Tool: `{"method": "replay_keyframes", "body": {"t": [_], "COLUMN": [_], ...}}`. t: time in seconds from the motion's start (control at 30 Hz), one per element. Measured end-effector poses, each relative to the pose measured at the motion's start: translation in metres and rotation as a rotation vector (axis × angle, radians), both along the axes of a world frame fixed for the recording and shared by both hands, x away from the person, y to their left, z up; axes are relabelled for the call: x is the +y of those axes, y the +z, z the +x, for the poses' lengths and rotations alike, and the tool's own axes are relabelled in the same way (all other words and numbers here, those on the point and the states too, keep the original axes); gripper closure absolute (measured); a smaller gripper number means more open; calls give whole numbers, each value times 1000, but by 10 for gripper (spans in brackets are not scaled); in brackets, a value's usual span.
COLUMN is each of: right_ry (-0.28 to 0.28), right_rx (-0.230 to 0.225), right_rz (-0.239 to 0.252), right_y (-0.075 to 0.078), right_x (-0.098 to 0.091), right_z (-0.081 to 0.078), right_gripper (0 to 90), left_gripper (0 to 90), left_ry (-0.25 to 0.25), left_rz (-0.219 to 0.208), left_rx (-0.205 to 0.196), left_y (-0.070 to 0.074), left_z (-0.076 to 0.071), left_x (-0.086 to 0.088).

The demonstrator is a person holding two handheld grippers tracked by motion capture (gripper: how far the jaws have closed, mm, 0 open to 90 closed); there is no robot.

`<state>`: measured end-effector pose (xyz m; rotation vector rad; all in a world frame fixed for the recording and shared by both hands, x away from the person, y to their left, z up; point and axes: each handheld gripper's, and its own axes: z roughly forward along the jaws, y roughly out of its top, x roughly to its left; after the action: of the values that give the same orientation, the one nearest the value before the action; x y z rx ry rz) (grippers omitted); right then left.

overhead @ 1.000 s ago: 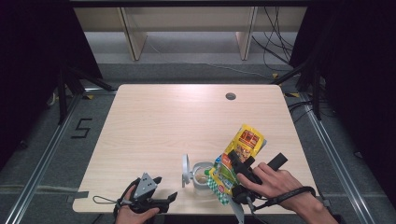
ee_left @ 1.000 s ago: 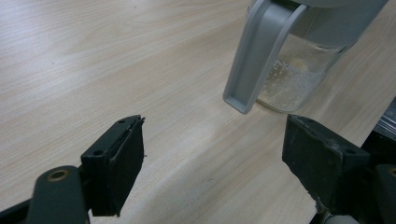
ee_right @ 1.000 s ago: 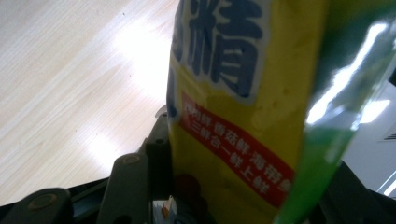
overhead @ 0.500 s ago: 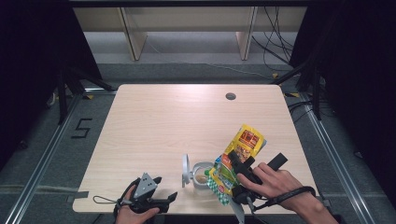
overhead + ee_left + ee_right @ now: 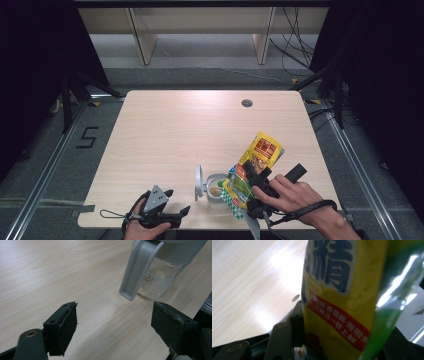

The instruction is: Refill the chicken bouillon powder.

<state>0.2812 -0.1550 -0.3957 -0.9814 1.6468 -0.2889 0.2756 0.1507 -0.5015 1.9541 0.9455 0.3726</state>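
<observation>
A yellow and green snack bag [image 5: 258, 159] is held tilted above a small glass jar [image 5: 216, 189], its low end over the jar's mouth. My right gripper [image 5: 254, 176] is shut on the bag; in the right gripper view the bag [image 5: 342, 290] stands between the jaws of that gripper [image 5: 340, 342]. The jar's grey lid [image 5: 199, 182] stands flipped open to the left. Pale granules lie in the jar [image 5: 157, 280] under the hanging lid [image 5: 138, 267]. My left gripper [image 5: 179, 202] rests open at the table's front edge, left of the jar, with only bare wood between the jaws of this gripper [image 5: 113, 315].
The wooden table [image 5: 190, 130] has a round cable hole [image 5: 247, 103] at the back right. Dark floor rails run along both sides, and a pale shelf frame [image 5: 200, 30] stands beyond the far edge.
</observation>
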Motion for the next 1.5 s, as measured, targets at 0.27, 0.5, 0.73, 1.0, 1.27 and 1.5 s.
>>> {"method": "replay_keyframes", "body": {"t": [0.27,0.5,0.73,1.0,1.27,1.5], "right_ry": [1,-7,-14,-14,-8,5], "right_rx": [-1,5,10,13,15,5], "right_rz": [-9,4,5,10,1,-76], "right_y": [-1,-3,-4,-5,-4,-1], "right_x": [1,0,-1,-1,-2,0], "right_z": [0,0,2,2,2,2], "right_gripper": [537,537,537,538,539,539], "left_gripper": [203,203,203,203,203,203], "left_ry": [-7,-1,-7,-5,-2,-5], "left_rz": [-2,-12,-2,-4,-11,-2], "left_rx": [-2,-4,-3,-2,-3,-3], "left_y": [0,0,0,0,0,0], "left_z": [0,0,0,0,0,0], "left_x": [1,0,1,0,0,1]}}
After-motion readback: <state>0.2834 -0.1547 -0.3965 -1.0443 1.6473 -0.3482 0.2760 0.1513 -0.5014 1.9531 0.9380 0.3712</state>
